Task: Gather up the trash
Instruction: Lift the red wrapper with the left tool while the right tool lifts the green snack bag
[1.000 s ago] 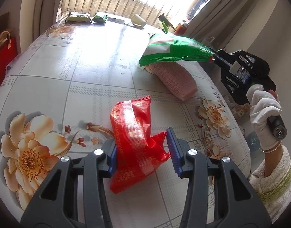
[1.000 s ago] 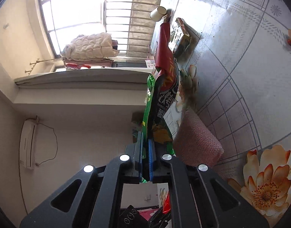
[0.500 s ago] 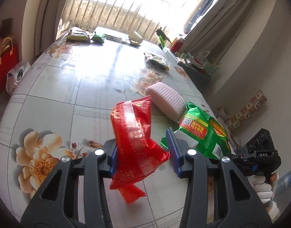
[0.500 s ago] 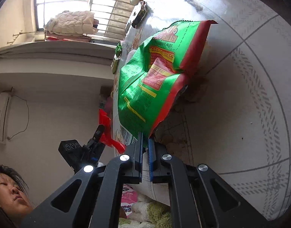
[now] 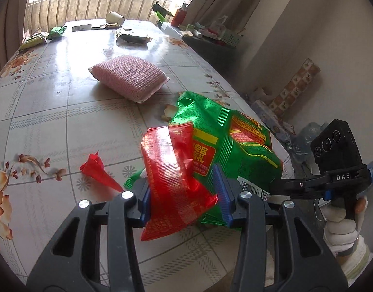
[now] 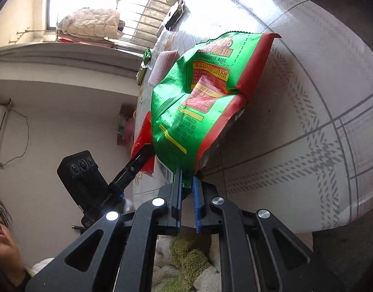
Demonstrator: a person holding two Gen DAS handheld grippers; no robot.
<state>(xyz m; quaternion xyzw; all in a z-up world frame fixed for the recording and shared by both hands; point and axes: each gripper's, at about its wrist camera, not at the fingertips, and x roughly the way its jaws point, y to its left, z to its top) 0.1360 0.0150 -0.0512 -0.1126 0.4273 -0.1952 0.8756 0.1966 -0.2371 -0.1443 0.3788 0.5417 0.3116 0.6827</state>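
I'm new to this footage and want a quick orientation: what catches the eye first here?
The crumpled red wrapper clamped in the left gripper fills the near foreground. Right behind it, the big green snack bag lies on the floral table's near right edge, its corner between the right gripper's just-opening jaws. Farther back sits a pink sponge.

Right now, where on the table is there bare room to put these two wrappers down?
Bare: the stretch left of the pink sponge, and the strip between it and the red scrap. Crowded: the far end by the paper cup, and the near right edge under the green bag.
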